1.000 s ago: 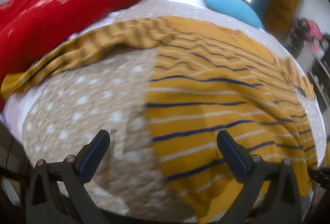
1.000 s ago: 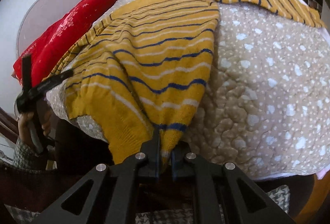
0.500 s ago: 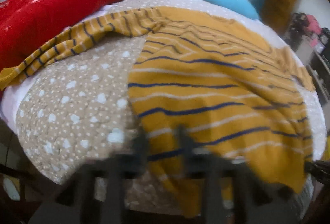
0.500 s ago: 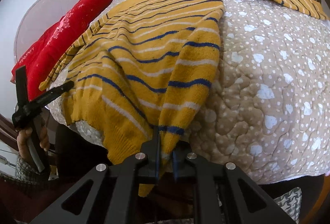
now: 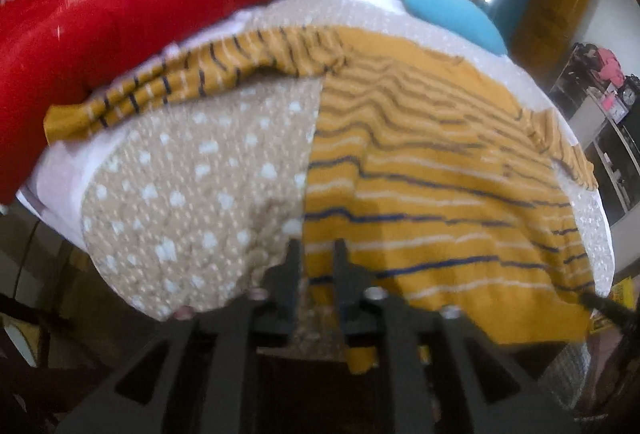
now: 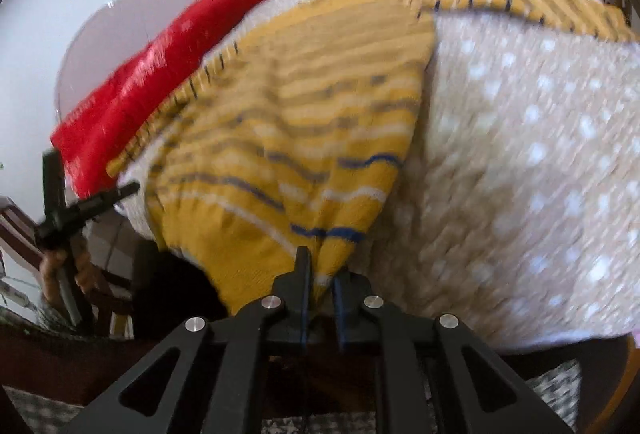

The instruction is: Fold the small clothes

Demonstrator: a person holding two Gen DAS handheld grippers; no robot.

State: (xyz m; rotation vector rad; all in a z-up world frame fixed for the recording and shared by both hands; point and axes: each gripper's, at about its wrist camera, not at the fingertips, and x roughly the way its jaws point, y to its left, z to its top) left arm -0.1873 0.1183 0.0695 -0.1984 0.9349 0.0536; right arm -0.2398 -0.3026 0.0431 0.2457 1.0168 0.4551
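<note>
Left tongs (image 5: 316, 258): jaws narrowly apart at the near-left corner of the sweater's hem; a second ago they stood wide over the quilt, then closed and have just been opening slightly again. The knit lies between the fingers, but motion blur hides whether the pads still press it. Right tongs (image 6: 320, 266): nearly closed, with a fold of the hem's near-right corner pinched between the fingers, the knit drawn into taut ridges above them; their jaws have just eased open a little, cloth still between.

Sweater (image 5: 440, 170): mustard knit with navy and white stripes, spread flat on the spotted beige quilt (image 5: 192, 194), hem at the near edge, both sleeves out sideways. Compared with the earlier frames both hem corners are now engaged and slightly lifted, which suggests the bottom-to-top fold is beginning.

Surroundings: a red cushion (image 5: 120, 6) lies against the left sleeve (image 5: 192, 82), touching or overlapping its cuff; it may obstruct folding that sleeve inward. A blue pillow (image 5: 452, 14) sits beyond the collar, apart from the knit.
</note>
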